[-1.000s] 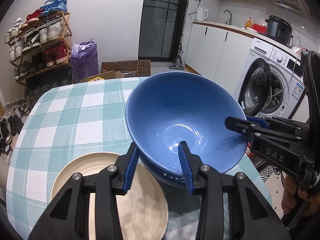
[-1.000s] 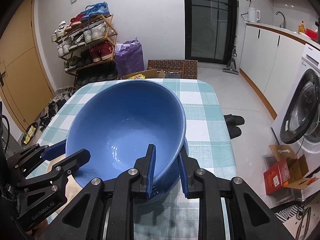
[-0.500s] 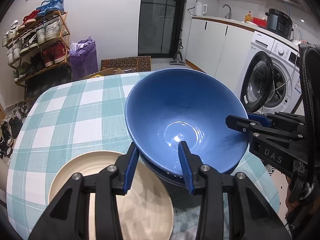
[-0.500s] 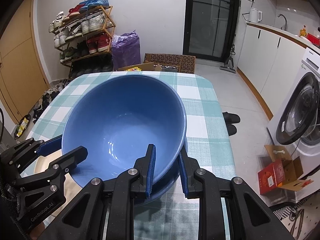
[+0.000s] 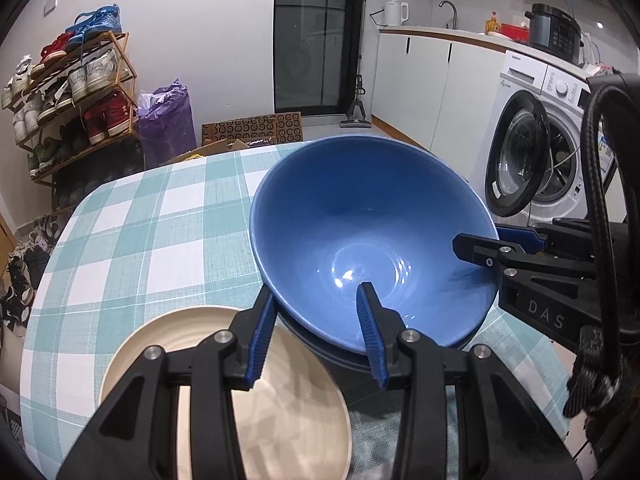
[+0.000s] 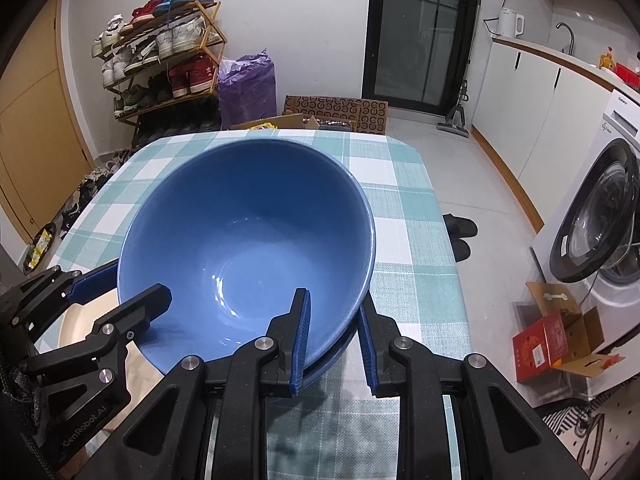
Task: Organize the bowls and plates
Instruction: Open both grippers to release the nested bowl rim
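A large blue bowl (image 5: 368, 224) (image 6: 248, 248) sits on a darker blue plate (image 5: 340, 360) (image 6: 332, 356) whose rim shows beneath it. My left gripper (image 5: 316, 300) straddles the bowl's near-left rim, one finger inside and one outside. My right gripper (image 6: 332, 300) straddles the bowl's near-right rim the same way. Both sets of jaws are narrowed around the rim; I cannot tell if the pads press it. A cream plate (image 5: 224, 392) (image 6: 76, 324) lies on the table under the left gripper.
The table has a teal and white checked cloth (image 5: 152, 232) (image 6: 408, 248); its right edge is close to the bowl. Beyond are a shoe rack (image 6: 160, 60), a washing machine (image 5: 536, 160) and a red box on the floor (image 6: 548, 344).
Both grippers and the blue bowl have risen slightly and tipped a little; the views show more of the room. Both grips look unchanged.
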Demonstrator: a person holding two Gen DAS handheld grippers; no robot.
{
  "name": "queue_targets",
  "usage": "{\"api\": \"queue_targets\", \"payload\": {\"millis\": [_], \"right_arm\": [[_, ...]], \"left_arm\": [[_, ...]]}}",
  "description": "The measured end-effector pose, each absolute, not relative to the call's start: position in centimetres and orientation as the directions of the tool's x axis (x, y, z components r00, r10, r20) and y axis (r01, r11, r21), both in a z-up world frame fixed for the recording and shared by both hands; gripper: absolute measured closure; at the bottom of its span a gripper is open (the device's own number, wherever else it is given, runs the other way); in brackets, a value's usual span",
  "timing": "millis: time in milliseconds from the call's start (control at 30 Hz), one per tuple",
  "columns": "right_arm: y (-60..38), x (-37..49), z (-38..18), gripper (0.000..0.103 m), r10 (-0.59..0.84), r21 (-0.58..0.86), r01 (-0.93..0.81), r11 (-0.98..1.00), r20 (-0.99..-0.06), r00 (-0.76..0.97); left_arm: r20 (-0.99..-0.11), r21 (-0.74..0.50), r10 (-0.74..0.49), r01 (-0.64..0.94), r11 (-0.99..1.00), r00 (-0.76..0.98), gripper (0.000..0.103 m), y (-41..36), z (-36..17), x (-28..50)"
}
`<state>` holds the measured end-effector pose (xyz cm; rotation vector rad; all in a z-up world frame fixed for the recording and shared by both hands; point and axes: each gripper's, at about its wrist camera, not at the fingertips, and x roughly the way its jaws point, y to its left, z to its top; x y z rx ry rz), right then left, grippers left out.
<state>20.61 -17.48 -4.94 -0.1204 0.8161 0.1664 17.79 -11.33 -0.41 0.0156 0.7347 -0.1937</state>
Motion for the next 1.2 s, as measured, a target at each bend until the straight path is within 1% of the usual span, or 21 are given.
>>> {"api": "queue_targets", "payload": {"millis": [300, 533, 667, 867, 933, 967, 1133, 1167, 1200], "right_arm": [[-16.9, 20.8, -5.3, 0.079, 0.071, -0.082, -0.194, 0.978, -0.738, 0.671], [-17.1, 20.7, -5.3, 0.072, 0.084, -0.07, -0.202, 0.977, -0.742, 0.665], [-17.3, 20.6, -5.4, 0.07, 0.082, -0.07, -0.202, 0.977, -0.749, 0.658], [-17.9, 20.6, -5.7, 0.066, 0.11, -0.031, -0.204, 0.978, -0.76, 0.64], [-17.9, 20.4, -5.5, 0.056, 0.139, -0.004, -0.216, 0.976, -0.755, 0.641], [-17.9, 20.3, -5.3, 0.053, 0.148, 0.003, -0.221, 0.975, -0.75, 0.644], [-17.6, 19.7, -4.7, 0.039, 0.155, -0.003, -0.231, 0.973, -0.731, 0.664], [-17.7, 19.6, -4.5, 0.037, 0.159, 0.001, -0.23, 0.973, -0.728, 0.667], [-17.8, 19.5, -4.4, 0.032, 0.164, 0.008, -0.23, 0.973, -0.725, 0.669]], "left_arm": [[-0.664, -0.047, -0.167, 0.183, 0.982, 0.729, 0.064, -11.3, -0.5, 17.8], [-0.673, -0.058, -0.174, 0.183, 0.981, 0.719, 0.061, -11.1, -0.5, 17.9], [-0.688, -0.058, -0.174, 0.185, 0.981, 0.705, 0.06, -11.1, -0.9, 18.0], [-0.691, -0.054, -0.171, 0.186, 0.981, 0.703, 0.059, -11.2, -1.0, 17.9], [-0.691, -0.058, -0.178, 0.192, 0.98, 0.701, 0.056, -11.2, -1.0, 17.9], [-0.689, -0.059, -0.181, 0.195, 0.979, 0.701, 0.053, -11.3, -0.9, 17.8], [-0.685, -0.048, -0.196, 0.225, 0.973, 0.702, 0.045, -11.6, -0.6, 17.4], [-0.683, -0.047, -0.197, 0.227, 0.973, 0.703, 0.041, -11.6, -0.5, 17.4], [-0.68, -0.045, -0.197, 0.228, 0.973, 0.706, 0.04, -11.5, -0.4, 17.3]]}}
